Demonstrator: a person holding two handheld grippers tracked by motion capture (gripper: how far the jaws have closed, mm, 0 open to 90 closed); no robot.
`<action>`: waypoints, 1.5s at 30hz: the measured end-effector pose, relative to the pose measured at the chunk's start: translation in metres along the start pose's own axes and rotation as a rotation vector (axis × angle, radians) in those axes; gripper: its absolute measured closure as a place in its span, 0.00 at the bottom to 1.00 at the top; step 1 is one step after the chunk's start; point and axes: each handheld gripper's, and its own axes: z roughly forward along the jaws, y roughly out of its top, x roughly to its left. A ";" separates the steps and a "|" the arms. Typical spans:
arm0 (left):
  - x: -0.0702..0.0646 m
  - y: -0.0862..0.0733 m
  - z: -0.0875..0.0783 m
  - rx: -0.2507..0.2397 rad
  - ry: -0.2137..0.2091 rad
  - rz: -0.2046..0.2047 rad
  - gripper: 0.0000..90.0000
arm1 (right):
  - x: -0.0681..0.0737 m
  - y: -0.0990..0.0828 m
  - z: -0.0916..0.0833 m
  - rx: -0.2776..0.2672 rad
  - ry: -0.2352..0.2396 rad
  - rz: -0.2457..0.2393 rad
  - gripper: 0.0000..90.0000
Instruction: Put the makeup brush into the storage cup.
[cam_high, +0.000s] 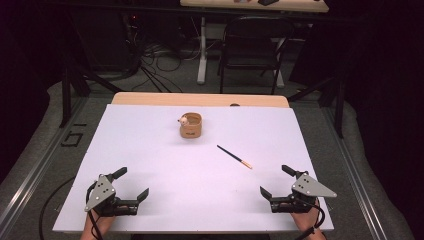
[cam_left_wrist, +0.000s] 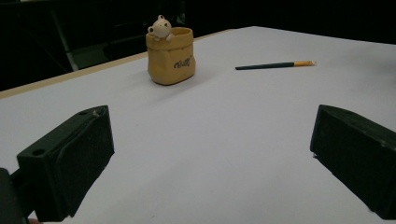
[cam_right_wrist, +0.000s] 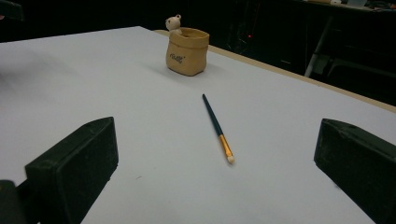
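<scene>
The pot (cam_high: 191, 125) stands on the table (cam_high: 150, 150), toward its far edge. The brush (cam_high: 234, 156) lies in front of it, to the right, well apart. The left gripper (cam_high: 134, 183) and the right gripper (cam_high: 275, 180) rest at the near corners.

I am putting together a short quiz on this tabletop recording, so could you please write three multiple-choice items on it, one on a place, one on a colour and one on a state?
1. Where does the paintbrush lie relative to the bear pot in the high view?
A. Inside it
B. On the table, nearer the person and to the right
C. Behind it, at the far edge

2. What colour is the bear pot?
A. Tan yellow
B. Blue
C. Red

3. How do the left gripper and right gripper stand?
A. Both shut on the brush
B. One shut, one open
C. Both open and holding nothing

Answers:
1 B, the brush lies flat on the white sheet, apart from the pot.
2 A, its wall shows tan yellow in every view.
3 C, each gripper's fingers stand wide apart over bare sheet.
</scene>
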 end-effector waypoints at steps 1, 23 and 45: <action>0.000 0.000 0.000 0.002 0.001 0.001 0.00 | 0.000 0.000 0.000 -0.001 0.002 0.000 0.00; -0.001 0.000 0.003 0.014 -0.002 0.004 0.00 | -0.005 0.003 0.009 0.043 -0.011 0.000 0.00; 0.000 0.000 0.002 0.013 -0.008 0.002 0.00 | -0.016 0.011 0.040 0.127 0.008 -0.006 0.00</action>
